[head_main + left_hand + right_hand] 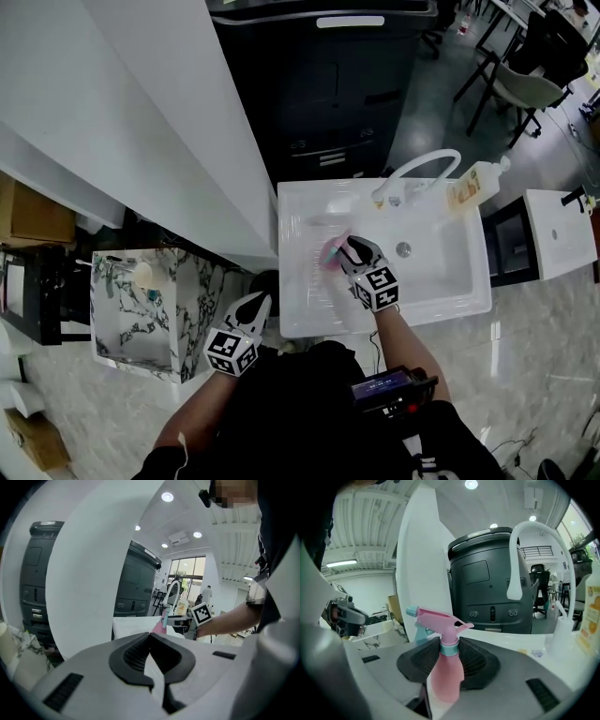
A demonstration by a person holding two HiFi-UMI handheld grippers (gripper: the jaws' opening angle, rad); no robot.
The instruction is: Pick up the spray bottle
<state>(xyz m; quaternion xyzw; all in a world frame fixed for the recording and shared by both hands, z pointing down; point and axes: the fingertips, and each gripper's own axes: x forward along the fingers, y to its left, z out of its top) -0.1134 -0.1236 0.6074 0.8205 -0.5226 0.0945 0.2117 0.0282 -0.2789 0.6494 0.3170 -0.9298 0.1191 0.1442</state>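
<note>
The pink spray bottle point(446, 677) with a teal collar and nozzle stands upright between the pads of my right gripper point(449, 641), which is shut on its neck and shoulder. In the head view the spray bottle point(333, 251) and right gripper point(349, 246) are over the left part of the white sink point(450, 281). My left gripper point(258, 302) hangs off the sink's front left corner, shut with nothing in it, its pads meeting at the tips point(150, 637). From the left gripper view the bottle point(161, 623) shows far off, held by the right gripper.
A white curved faucet point(422, 169) and a pale soap bottle point(473, 185) stand at the sink's back edge. A dark machine point(319, 94) stands behind the sink and a white wall panel point(141, 112) to its left. A marble-patterned bag point(141, 309) sits left of the sink.
</note>
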